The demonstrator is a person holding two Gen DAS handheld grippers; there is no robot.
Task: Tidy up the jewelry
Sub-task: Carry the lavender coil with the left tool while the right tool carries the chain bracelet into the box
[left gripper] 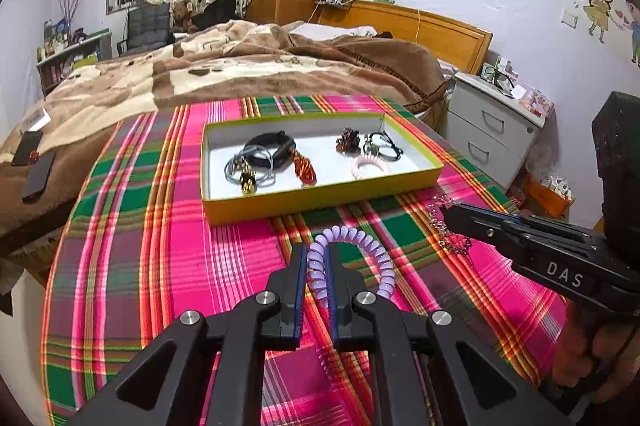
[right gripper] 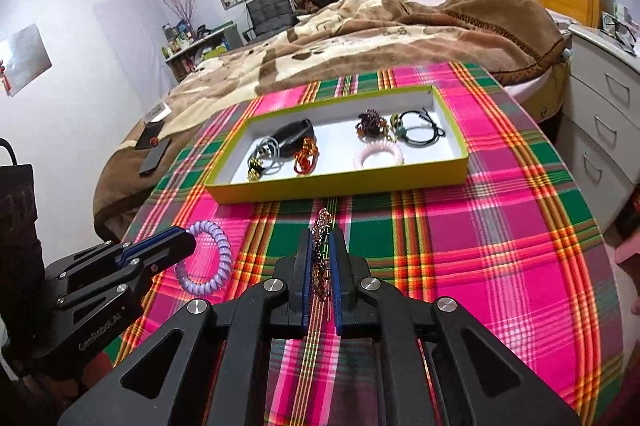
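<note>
A table wears a bright checked cloth [left gripper: 168, 266] in pink, green and orange. On the cloth sits a flat yellow box [left gripper: 320, 200] with a white floor. The left gripper [left gripper: 319, 258] is closed on a purple coil hair tie [left gripper: 372, 246]. One side of the coil is pinched between the two fingers, and the rest loops out to the right, over the cloth. In the right wrist view the same purple coil [right gripper: 218, 258] hangs as a ring from the tips of the left gripper, just in front of the box. The right gripper [right gripper: 324, 238] is closed on a small beaded chain [right gripper: 322, 230] that glints pink and brown. The chain sticks out past the fingertips and points at the box. In the left wrist view the chain [left gripper: 448, 230] dangles at the tip of the right gripper, near the right front corner of the box. Inside the box, on the left, lie a black band [left gripper: 272, 148], some grey rings with a gold charm [left gripper: 248, 178] and a red and orange twist [left gripper: 306, 170]. On the right lie a dark brown beaded piece [left gripper: 348, 142], a pink coil hair tie [left gripper: 370, 168] and a black cord bracelet [left gripper: 384, 144]. Behind the table is a bed with a brown blanket [left gripper: 240, 66]. A grey drawer chest [left gripper: 492, 130] stands to the right of the bed.
</note>
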